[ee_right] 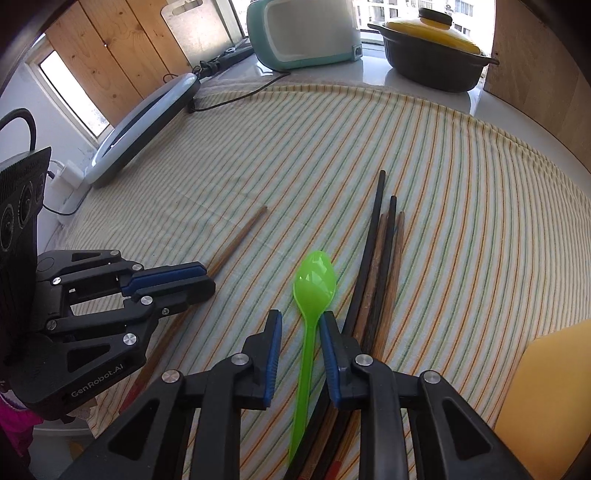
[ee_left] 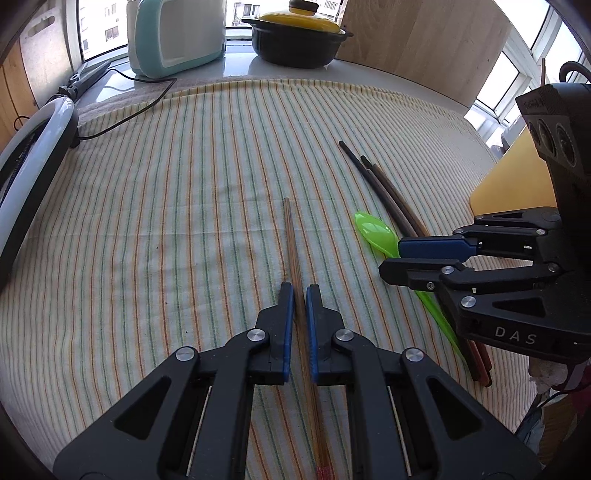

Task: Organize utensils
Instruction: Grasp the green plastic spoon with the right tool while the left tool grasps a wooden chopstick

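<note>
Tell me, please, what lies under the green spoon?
Under the green spoon only the striped cloth shows; the dark chopsticks lie beside it. Lower down, the right gripper covers the handle, hiding any overlap there.

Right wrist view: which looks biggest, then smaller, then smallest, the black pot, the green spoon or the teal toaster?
1. Teal toaster, though its top is cut off by the picture's edge.
2. Black pot, nearly the same, so this order is unsure.
3. Green spoon, thinnest, though it lies nearest the camera and looks long.

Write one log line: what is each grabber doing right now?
left gripper: shut on brown chopsticks | right gripper: open around green spoon handle | dark chopsticks: lying beside spoon
</note>
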Motion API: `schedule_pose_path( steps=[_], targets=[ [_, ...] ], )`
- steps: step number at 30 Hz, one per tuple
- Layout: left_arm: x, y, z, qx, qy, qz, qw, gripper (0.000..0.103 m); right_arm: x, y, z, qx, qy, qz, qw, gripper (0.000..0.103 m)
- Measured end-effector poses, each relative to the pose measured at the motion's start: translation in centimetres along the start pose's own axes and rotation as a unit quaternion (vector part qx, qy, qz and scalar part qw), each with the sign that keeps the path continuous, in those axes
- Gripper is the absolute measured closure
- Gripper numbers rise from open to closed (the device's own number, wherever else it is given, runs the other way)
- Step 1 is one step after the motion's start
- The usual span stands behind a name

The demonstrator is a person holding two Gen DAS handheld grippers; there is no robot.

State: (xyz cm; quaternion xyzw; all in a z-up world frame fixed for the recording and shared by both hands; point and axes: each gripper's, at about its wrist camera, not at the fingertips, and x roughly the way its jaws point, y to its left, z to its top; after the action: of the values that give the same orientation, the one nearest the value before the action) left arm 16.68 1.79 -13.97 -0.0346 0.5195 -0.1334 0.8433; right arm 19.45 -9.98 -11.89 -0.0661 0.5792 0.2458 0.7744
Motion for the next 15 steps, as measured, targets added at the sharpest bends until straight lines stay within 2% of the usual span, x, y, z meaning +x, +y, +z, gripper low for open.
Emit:
schedule_pose_path(
  steps=[2,7,10,15],
  targets=[
    [0.0,0.1,0.0,-0.004,-0.001,-0.002,1.0,0.097,0.2,0.4,0.3,-0.009,0.001,-0.018,1.0,0.09],
    [-0.3,0.6,0.0,-0.02,-0.004,-0.009,0.9997,0.098,0.3,0.7,0.3,-0.018,-0.003,-0.035,0.999,0.095],
    [-0.8,0.9,0.1,-0.032,-0.009,-0.017,0.9993,0.098,-0.2,0.0,0.1,0.004,-0.013,-0.014,1.0,0.099],
    [-1.6,1.2,0.2,-0.037,-0.015,-0.022,0.9989,0.098,-1.3,-0.3,-0.3,0.019,-0.032,0.002,0.999,0.099]
  ],
)
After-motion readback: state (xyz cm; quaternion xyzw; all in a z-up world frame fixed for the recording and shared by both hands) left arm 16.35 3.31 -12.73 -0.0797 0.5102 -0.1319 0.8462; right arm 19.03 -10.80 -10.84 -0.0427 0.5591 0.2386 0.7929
